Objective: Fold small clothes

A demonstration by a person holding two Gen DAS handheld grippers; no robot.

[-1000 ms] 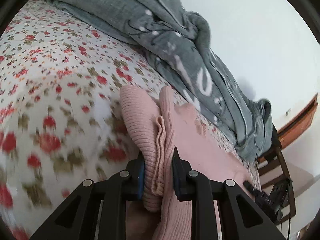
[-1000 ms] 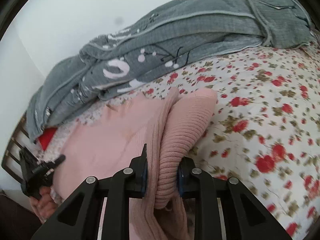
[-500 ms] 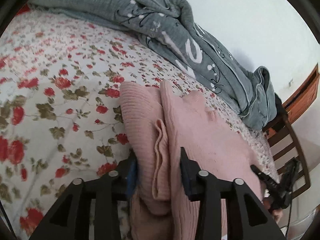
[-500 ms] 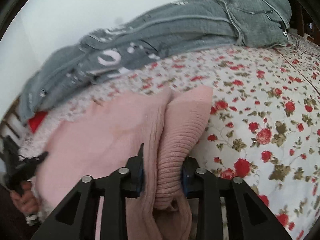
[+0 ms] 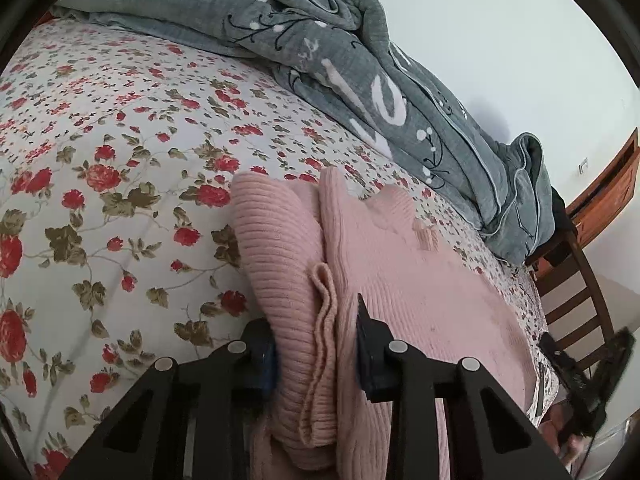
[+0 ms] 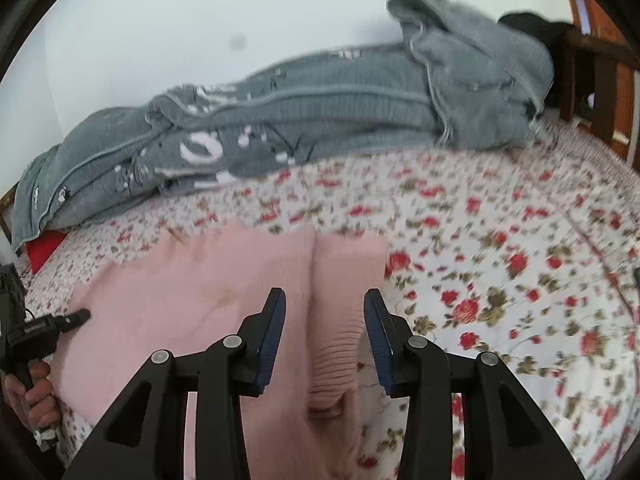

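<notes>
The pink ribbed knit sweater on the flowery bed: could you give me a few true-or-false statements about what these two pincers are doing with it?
1. The left gripper is clamped on the pink ribbed knit sweater. True.
2. The right gripper squeezes the sweater too. False: its jaws stand open, with the fabric loose between them.
3. The sweater lies on a red-flowered white bedsheet. True.
4. The crumpled grey quilt covers the sweater. False: it is bunched apart, along the white wall.
</notes>
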